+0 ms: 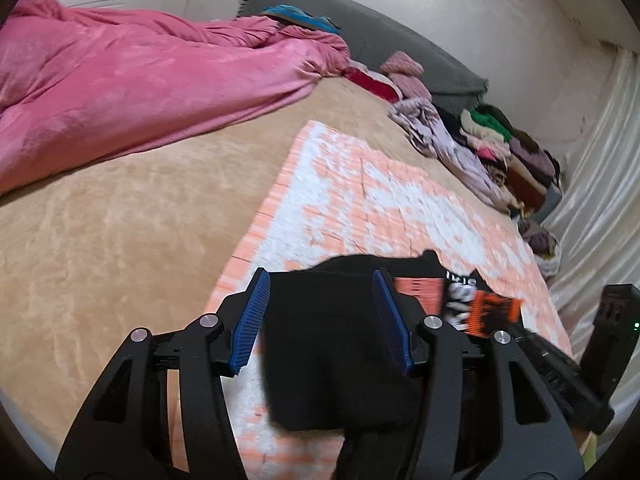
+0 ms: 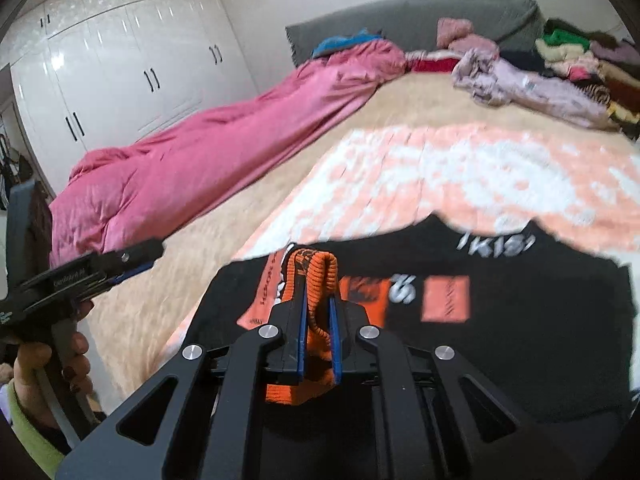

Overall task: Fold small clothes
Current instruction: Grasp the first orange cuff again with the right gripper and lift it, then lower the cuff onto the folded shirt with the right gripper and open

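Right gripper (image 2: 318,308) is clamped on the orange ribbed cuff (image 2: 320,280) of the black top (image 2: 500,340), pinching a thick bunch of knit. The top lies partly spread on the peach mat (image 1: 360,192) on the bed (image 1: 100,240), prints facing up. Left gripper (image 1: 322,308) has its jaws wide apart over the black cloth, gripping nothing. My worry: with only one side held, pulling the cuff across will probably drag the whole top and rumple it instead of making a crease. That fat bunch of rib could also slip out mid-move. Both views look blurry, so the exact edges are hard to call. Pink duvet (image 2: 200,168) and the clothes pile (image 2: 572,64) sit well apart.
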The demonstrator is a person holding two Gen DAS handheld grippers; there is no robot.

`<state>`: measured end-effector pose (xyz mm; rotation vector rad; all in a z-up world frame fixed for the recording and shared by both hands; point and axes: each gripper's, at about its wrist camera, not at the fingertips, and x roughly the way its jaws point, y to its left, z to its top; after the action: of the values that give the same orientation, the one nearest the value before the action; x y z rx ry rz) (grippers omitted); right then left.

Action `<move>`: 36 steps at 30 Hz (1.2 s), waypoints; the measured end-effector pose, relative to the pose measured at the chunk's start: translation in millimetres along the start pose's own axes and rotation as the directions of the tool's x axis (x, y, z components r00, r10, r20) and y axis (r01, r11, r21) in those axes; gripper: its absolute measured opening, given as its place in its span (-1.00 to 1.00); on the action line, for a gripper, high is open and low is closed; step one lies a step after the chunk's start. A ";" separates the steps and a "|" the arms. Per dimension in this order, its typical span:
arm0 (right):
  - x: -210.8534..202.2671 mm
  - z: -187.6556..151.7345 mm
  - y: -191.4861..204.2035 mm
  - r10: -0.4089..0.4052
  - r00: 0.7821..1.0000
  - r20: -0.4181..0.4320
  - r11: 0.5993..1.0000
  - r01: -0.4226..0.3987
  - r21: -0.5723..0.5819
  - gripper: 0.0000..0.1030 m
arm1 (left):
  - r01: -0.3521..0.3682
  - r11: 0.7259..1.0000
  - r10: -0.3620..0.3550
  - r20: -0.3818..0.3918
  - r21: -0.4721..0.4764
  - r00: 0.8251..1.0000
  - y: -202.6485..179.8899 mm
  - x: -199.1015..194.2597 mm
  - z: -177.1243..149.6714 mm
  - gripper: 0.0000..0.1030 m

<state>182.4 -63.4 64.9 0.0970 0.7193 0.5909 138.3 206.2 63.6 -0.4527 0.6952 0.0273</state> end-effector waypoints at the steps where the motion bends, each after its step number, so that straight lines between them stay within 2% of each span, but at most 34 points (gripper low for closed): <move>1: -3.6 3.9 -0.6 -0.011 1.000 0.010 1.000 0.011 -0.003 -0.84 | -0.003 1.000 0.003 0.005 -0.010 1.000 2.5 -1.5 1.6 -0.12; 8: -37.8 16.1 -42.8 -0.104 0.991 0.080 0.994 0.103 0.025 -0.84 | -0.016 1.000 0.016 0.016 -0.023 1.000 5.3 -5.8 3.9 -0.11; 13: -57.6 16.7 -73.9 -0.169 0.982 0.086 0.985 0.165 0.055 -0.84 | -0.020 1.000 0.019 0.016 0.004 1.000 -4.7 -3.7 1.7 -0.11; 26: -71.0 0.6 -114.5 -0.257 0.964 0.074 0.964 0.249 0.097 -0.84 | -0.011 0.992 0.017 -0.046 0.128 0.999 -44.7 25.6 -18.8 -0.11; 32: -68.9 -2.4 -129.2 -0.277 0.959 0.062 0.956 0.269 0.112 -0.84 | 0.018 0.972 0.004 -0.091 0.235 0.996 -78.5 50.4 -38.5 -0.11; 36: -69.8 -5.4 -140.3 -0.294 0.954 0.054 0.950 0.286 0.128 -0.84 | 0.015 0.958 0.020 -0.121 0.287 0.992 -92.1 66.2 -51.6 -0.11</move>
<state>204.0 -218.7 62.8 0.1203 0.6823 0.2609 173.7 93.6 23.7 -0.1743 0.8066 -0.0996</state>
